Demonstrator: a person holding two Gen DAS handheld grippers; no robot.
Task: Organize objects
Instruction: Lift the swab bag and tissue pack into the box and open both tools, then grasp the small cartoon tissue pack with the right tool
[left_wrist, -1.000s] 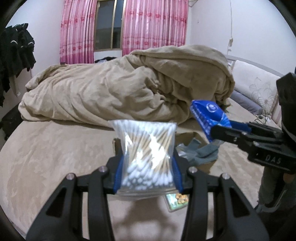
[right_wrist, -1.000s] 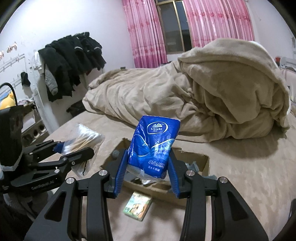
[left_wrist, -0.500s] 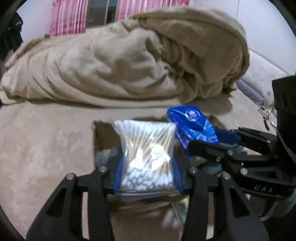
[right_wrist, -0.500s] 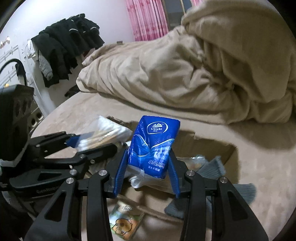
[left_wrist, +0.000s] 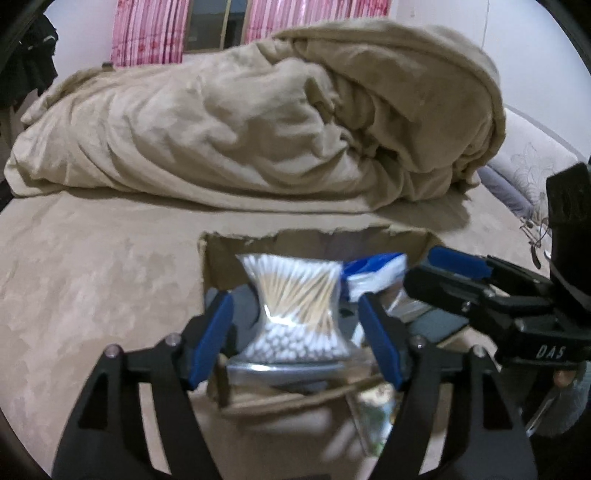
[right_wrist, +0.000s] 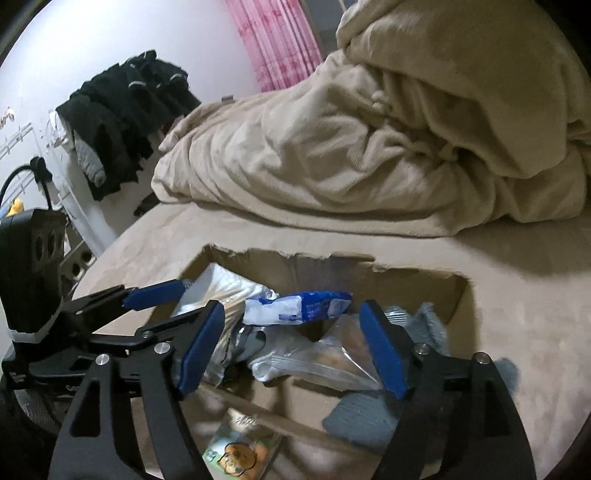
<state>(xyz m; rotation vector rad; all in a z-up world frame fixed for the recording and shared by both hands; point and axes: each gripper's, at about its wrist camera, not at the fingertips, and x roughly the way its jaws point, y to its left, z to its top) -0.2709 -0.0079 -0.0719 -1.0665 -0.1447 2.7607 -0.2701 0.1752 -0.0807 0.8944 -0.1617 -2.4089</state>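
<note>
Both claws spread wide over the cardboard box, their loads let go.

The left claw (left_wrist: 295, 332) brackets the cotton swab bag (left_wrist: 299, 306) at centre frame without gripping; the bag seems to rest inside the cardboard box (left_wrist: 221, 258). The right claw (right_wrist: 291, 343) gapes above the blue tissue pack (right_wrist: 299, 306). Risk: a withdrawing finger snags loose plastic and drags a packet out.

Your left gripper (left_wrist: 297, 334) stands spread wide, its blue pads clear of the cotton swab bag (left_wrist: 299, 312). The bag sits in the cardboard box (left_wrist: 236, 258), beside a blue tissue pack (left_wrist: 373, 264).
</note>
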